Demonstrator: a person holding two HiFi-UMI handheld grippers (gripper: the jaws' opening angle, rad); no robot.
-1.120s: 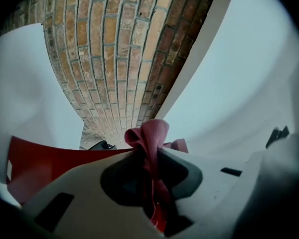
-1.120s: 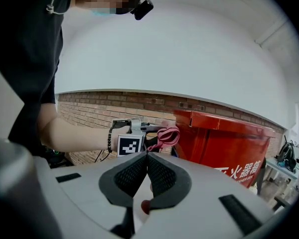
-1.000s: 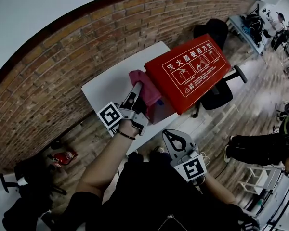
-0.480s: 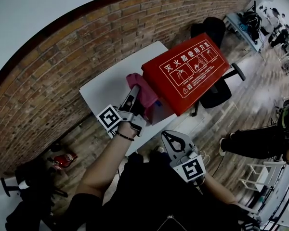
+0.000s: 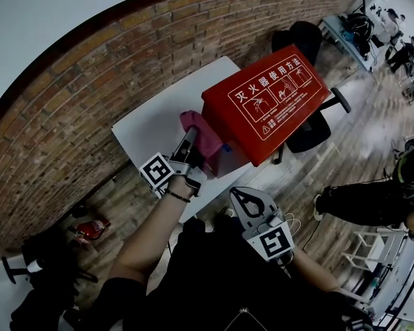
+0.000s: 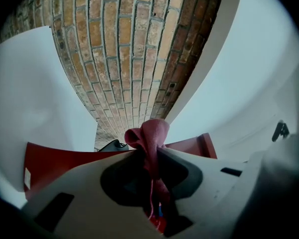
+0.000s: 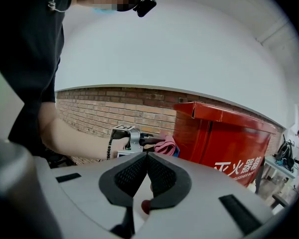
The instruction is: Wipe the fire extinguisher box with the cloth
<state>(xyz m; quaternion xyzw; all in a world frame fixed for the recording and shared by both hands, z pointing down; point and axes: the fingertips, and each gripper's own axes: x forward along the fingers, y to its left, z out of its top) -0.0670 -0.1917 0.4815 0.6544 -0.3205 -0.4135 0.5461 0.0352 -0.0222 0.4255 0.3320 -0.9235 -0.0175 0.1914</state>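
Observation:
The red fire extinguisher box (image 5: 265,102) with white print on its lid stands on a white table (image 5: 159,119). My left gripper (image 5: 193,140) is shut on a pink cloth (image 5: 205,136) and holds it against the box's left side. In the left gripper view the cloth (image 6: 150,138) bunches up between the jaws, with the box's red wall (image 6: 55,161) just behind. My right gripper (image 5: 247,200) hangs below the table's near edge, jaws shut and empty. From the right gripper view the box (image 7: 224,138) rises at right, and the cloth (image 7: 165,145) shows beside the left gripper (image 7: 150,141).
A brick wall (image 5: 90,81) runs behind the table. A black office chair (image 5: 310,133) stands to the right of the box. A small red object (image 5: 91,227) lies on the wooden floor at left. A person (image 5: 372,205) sits at the right edge, with desks beyond.
The left gripper and cloth have slid a little up and left along the box's side. The right gripper has barely moved.

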